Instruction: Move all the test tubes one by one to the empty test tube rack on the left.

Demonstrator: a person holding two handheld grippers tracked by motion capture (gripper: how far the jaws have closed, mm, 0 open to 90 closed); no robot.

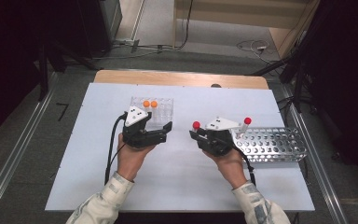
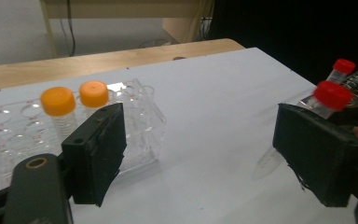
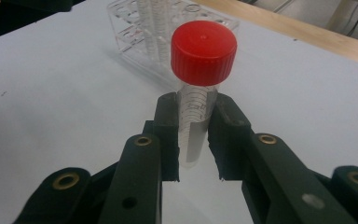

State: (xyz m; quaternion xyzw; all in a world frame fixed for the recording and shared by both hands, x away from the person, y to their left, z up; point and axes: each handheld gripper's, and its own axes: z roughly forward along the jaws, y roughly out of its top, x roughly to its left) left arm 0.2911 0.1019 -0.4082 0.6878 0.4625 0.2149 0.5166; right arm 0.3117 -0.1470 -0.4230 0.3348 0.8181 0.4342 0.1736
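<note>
- We see the red-capped tube [image 3: 200, 84] clamped between the two black jaws of the right tool [image 3: 196, 140]; its clear body sits in the gap, and the red cap stands clear beyond the jaw tips.
- In the high view the same tube's cap shows at the left end of the right tool [image 1: 199, 134], above the middle of the counter [image 1: 168, 186], slightly right of centre.
- The pads of that tool press on the tube's ribbed, graduated wall from both sides, so the grip is narrow and closed on the tube.
- Our left tool [image 1: 161, 133] holds nothing: its jaws stand wide apart with bare counter between them.
- In the left gripper view the held tube appears just past the far jaw, apart from both left pads.
- A second red-capped tube [image 1: 245, 125] stands tilted in the metal rack [image 1: 279, 144], which lies near the counter's right edge, just beside the right hand [image 1: 228, 161].
- A clear plastic rack [image 1: 161, 109] sits toward the counter's far edge, left of centre, just beyond the left tool, with two orange-capped tubes [image 1: 149, 104] upright in it.
</note>
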